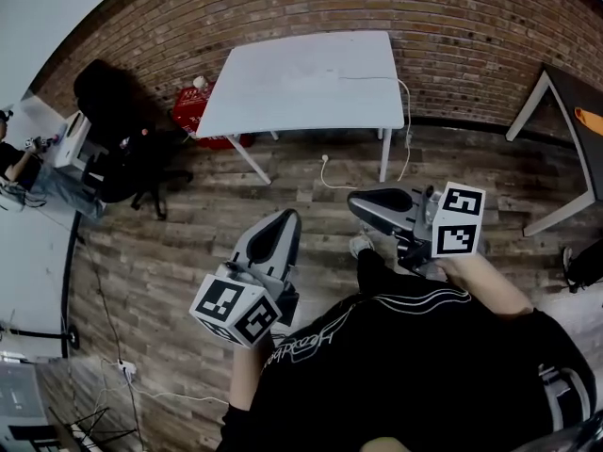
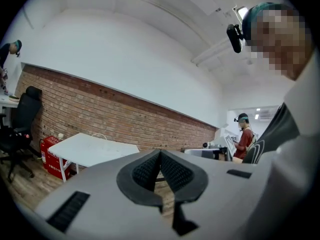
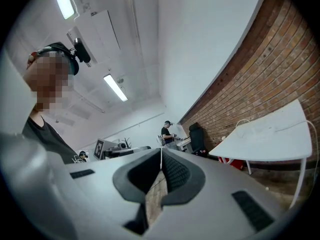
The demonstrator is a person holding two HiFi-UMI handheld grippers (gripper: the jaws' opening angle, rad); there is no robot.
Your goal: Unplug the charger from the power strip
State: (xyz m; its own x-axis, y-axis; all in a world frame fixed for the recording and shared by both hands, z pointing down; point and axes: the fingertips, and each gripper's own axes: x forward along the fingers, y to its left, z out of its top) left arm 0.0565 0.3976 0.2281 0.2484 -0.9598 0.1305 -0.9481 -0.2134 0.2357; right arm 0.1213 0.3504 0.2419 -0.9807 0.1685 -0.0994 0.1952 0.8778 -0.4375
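- Far left: a seated person (image 1: 24, 172) and, nearer the brick wall (image 1: 452, 26), a black office chair (image 1: 118, 111).
- Red crate (image 1: 193, 111): on the wooden floor (image 1: 188, 243), just beside the left leg of the worktop.
- White worktop (image 1: 283, 92): stands against the brick wall.
- Task item: only a faint pale shape (image 1: 330, 73) shows on the worktop surface. It is too washed out to tell charger from power strip.
- White cable (image 1: 403, 102): runs from the pale shape to the right edge of the worktop and hangs down beside the right leg. It ends at a white plug (image 1: 325, 159) lying on the floor between the legs.
- Left tongs (image 1: 289, 217): fully closed, the ribbed pads meeting at the tips with nothing between them. They are held low in front of the person's torso, well apart from the worktop.
- Right tongs (image 1: 354, 202): likewise closed tip to tip and empty (its own camera shows only floor behind the pads). They are also well apart from the worktop.
- Far right: a dark table (image 1: 565, 88) carrying an orange item (image 1: 589, 119).
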